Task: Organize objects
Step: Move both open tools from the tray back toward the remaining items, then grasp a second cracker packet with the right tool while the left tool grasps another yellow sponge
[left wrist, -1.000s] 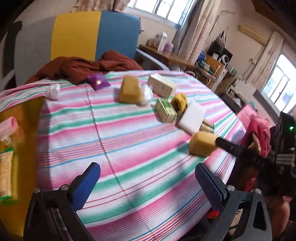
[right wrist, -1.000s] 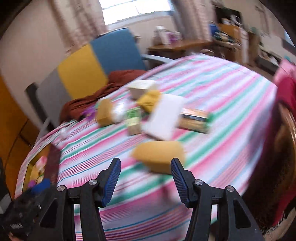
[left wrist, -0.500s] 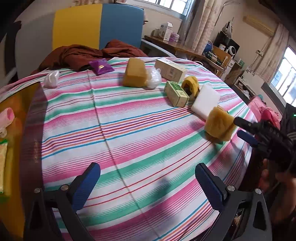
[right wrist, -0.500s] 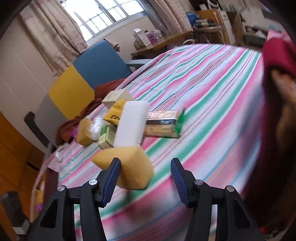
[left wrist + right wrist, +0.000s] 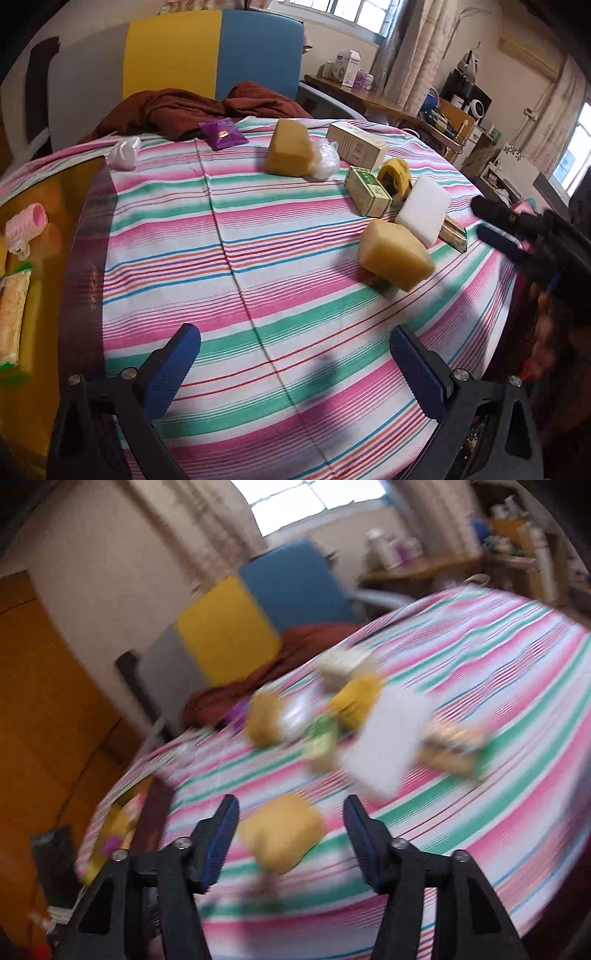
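Note:
A yellow sponge (image 5: 394, 254) lies loose on the striped tablecloth (image 5: 229, 266), tilted on one corner, next to a white foam block (image 5: 423, 209). In the blurred right wrist view the sponge (image 5: 281, 832) sits just beyond my open right gripper (image 5: 291, 834), with gaps to both pads. The right gripper also shows in the left wrist view (image 5: 495, 225), open, to the right of the sponge. My left gripper (image 5: 295, 365) is open and empty over the near part of the table.
Behind the sponge lie a green box (image 5: 368, 190), a yellow pouch (image 5: 396, 175), a cream box (image 5: 357, 144), a second yellow sponge (image 5: 290, 147), a purple packet (image 5: 222, 133) and a snack pack (image 5: 454, 235). A brown cloth (image 5: 192, 110) hangs over the chair.
The right gripper has let the yellow sponge go and drawn back to the right. The sponge now rests on the cloth. The left gripper stays open and has hardly moved.

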The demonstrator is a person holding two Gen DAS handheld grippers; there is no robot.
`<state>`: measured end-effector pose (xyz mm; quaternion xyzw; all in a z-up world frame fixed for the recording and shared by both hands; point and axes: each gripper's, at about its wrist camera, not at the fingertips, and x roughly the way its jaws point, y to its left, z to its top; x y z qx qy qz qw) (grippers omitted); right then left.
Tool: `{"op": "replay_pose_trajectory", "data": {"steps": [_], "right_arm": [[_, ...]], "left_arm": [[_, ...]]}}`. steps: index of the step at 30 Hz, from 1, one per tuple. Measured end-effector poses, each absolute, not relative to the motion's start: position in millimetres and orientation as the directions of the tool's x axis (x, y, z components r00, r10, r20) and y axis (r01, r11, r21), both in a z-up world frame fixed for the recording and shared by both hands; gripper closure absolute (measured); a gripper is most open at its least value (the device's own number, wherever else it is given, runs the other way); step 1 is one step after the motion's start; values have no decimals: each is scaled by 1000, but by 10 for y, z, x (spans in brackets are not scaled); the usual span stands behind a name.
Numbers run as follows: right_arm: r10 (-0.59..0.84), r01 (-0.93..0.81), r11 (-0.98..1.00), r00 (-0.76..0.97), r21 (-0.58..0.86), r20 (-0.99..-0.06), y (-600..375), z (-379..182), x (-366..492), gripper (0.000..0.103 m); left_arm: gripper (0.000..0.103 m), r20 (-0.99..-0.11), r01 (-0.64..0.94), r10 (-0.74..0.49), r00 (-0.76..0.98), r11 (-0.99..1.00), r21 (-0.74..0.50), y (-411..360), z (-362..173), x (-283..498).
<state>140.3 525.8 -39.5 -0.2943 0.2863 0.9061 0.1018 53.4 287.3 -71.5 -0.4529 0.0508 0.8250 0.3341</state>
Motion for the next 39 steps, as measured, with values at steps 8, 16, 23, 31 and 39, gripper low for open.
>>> {"op": "replay_pose_trajectory", "data": {"steps": [8, 16, 23, 31, 39], "right_arm": [[291, -536, -844, -475, 11, -830, 5941, -614, 1027, 33], [262, -277, -947, -383, -161, -886, 5910, -933, 622, 33], [159, -374, -927, -475, 35, -865, 6030, -997, 691, 36], [197, -420, -907, -501, 38, -843, 5672, -939, 1009, 49], [238, -537, -833, -563, 132, -791, 5556, -909, 1355, 49]], "left_arm": [[0, -792, -590, 494, -359, -777, -217, 2863, -734, 553], [0, -789, -600, 496, -363, -772, -209, 2904, -681, 536], [0, -787, -633, 495, -369, -754, -178, 3036, -638, 536], [0, -770, -699, 523, -367, -701, -143, 3490, -626, 513], [0, -735, -774, 533, -419, -633, -18, 3820, -624, 498]]}}
